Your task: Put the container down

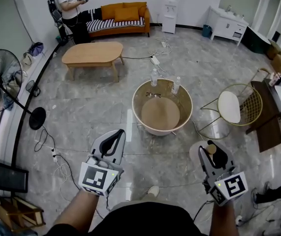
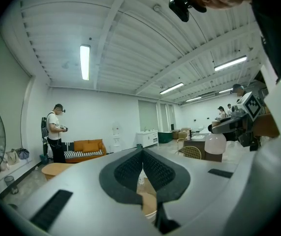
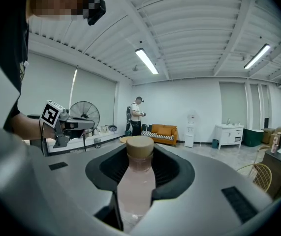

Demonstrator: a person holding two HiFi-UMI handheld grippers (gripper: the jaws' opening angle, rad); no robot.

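Observation:
The container is a pale pink bottle (image 3: 136, 181) with a tan cap. It stands upright between the jaws of my right gripper (image 3: 140, 156), which is shut on its body below the cap. In the head view the bottle (image 1: 199, 154) hangs in the right gripper (image 1: 214, 152) over the floor, nearer to me than the round beige table (image 1: 138, 95). My left gripper (image 1: 121, 133) is held beside it at the left, shut with nothing in it. In the left gripper view its pads (image 2: 130, 168) meet at the tip, and the held bottle (image 2: 215, 144) shows at the right.
Two water bottles (image 1: 154, 77) and a pair of glasses (image 1: 153, 95) lie on the round table. A wire chair with a white seat (image 1: 229, 107) stands to its right, with a dark side table (image 1: 273, 114) beyond. A fan (image 1: 2, 80), floor cables (image 1: 56, 156) and a wooden coffee table (image 1: 92, 53) are at the left.

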